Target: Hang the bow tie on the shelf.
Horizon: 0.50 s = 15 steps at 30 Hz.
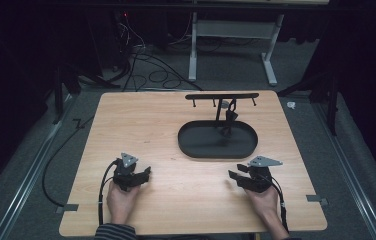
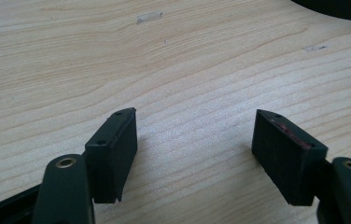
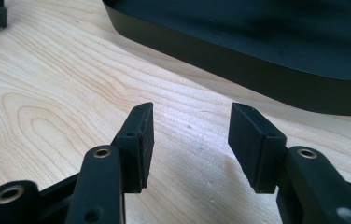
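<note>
Wooden counter [image 1: 141, 125], bearing a black oval tray [image 1: 196, 145] with its long axis left to right. A T-shaped black stand [image 1: 221, 96] rises from the tray's far side, crossbar parallel to that axis. Nearer than the tray: left tongs [image 1: 145, 175], jaws spread, empty; right tongs [image 1: 234, 173], jaws spread, empty, pointing toward the tray's wall [image 3: 239, 60].

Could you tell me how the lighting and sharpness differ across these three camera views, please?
High view: dim and soft, the surroundings nearly black, the light wooden table the one bright area, the black oval tray lacking detail. Left gripper view: bright, even light, crisp wood grain, soft shadows beside the pads. Right gripper view: sharp near the pads, the tray's wall slightly soft.
</note>
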### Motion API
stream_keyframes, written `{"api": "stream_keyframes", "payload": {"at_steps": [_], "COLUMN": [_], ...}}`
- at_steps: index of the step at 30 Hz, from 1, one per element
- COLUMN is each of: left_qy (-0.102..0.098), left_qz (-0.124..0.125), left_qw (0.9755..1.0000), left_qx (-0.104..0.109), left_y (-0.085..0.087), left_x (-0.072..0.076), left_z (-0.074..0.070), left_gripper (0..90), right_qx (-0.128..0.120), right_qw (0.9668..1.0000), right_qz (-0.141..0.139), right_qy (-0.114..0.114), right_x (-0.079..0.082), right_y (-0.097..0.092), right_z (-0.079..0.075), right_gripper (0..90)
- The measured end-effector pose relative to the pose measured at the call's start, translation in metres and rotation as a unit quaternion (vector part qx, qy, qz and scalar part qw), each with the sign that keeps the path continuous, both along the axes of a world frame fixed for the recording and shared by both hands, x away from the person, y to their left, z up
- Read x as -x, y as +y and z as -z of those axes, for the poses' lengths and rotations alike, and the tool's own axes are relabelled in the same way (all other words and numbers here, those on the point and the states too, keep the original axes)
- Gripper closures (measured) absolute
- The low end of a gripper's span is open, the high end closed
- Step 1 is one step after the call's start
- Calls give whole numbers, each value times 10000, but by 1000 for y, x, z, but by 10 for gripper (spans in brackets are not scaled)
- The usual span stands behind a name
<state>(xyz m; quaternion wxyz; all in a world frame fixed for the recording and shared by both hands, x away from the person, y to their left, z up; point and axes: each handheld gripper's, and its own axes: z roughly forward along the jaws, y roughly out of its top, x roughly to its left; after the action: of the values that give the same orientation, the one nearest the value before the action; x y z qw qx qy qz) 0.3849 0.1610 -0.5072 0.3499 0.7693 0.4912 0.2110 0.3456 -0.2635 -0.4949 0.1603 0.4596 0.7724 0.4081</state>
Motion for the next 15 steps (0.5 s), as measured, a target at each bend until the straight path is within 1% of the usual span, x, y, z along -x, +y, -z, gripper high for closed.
{"api": "stream_keyframes", "payload": {"at_steps": [1, 2, 4, 6, 15], "left_qy": [0, 0, 0, 0, 0], "left_qz": [0, 0, -1, -1, 0], "left_qw": [10000, 10000, 10000, 10000, 10000], "left_qx": [0, -1, 0, -1, 0], "left_y": [0, 0, 0, 0, 0], "left_x": [0, 0, 0, 0, 0], "left_z": [0, 0, 0, 0, 0], "left_gripper": [317, 317, 317, 317, 316], "right_qx": [0, 58, 81, 158, 290], "right_qw": [10000, 10000, 10000, 9999, 9996], "right_qz": [0, -12, -13, -14, -27], "right_qy": [0, -13, -8, -19, 20], "right_x": [0, 0, 0, 0, 1], "right_y": [0, 1, 2, 4, 8], "right_z": [0, 0, 1, 1, 5], "right_gripper": [520, 519, 519, 519, 514]}}
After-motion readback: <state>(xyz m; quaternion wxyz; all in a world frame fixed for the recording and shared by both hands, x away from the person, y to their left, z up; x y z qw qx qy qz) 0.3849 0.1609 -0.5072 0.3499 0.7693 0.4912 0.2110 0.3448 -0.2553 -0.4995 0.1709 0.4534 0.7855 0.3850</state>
